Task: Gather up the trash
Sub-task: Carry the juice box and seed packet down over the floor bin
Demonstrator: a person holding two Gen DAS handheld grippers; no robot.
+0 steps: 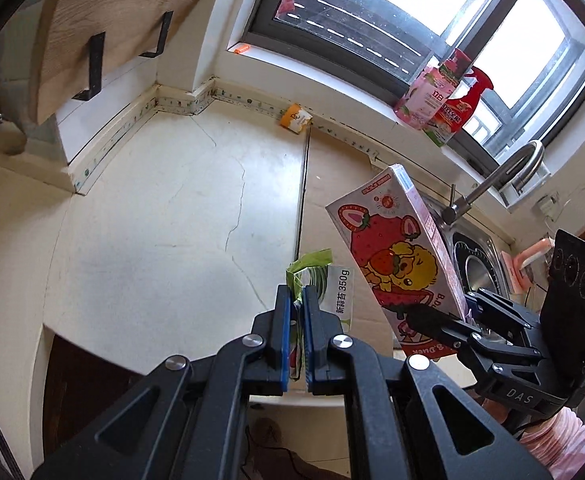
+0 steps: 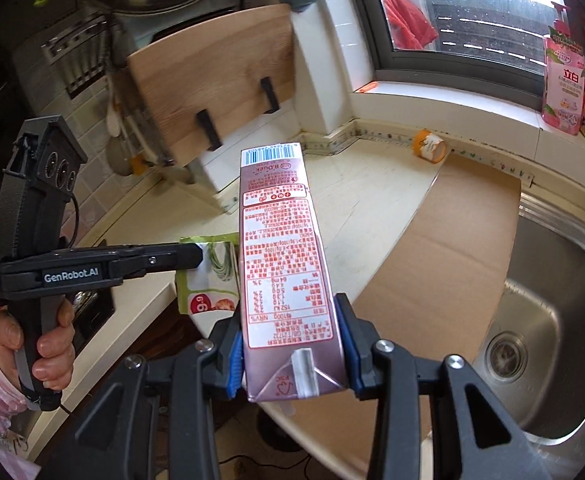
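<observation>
My left gripper [image 1: 297,300] is shut on a green-and-white vegetable wrapper [image 1: 334,286] marked 350g, held above the counter's front edge; the wrapper also shows in the right wrist view [image 2: 208,276]. My right gripper [image 2: 288,344] is shut on a pink strawberry milk carton [image 2: 280,248], held upright over the counter; the carton shows in the left wrist view [image 1: 400,252] just right of the wrapper. A small orange cup [image 1: 295,118] lies on its side by the back wall, also in the right wrist view [image 2: 428,146].
A cracked white counter [image 1: 164,208] carries a sheet of cardboard [image 2: 448,248] beside a steel sink [image 2: 548,320] with a tap [image 1: 504,176]. A wooden cutting board [image 2: 216,92] hangs at the left. Detergent pouches [image 1: 432,100] stand on the window sill.
</observation>
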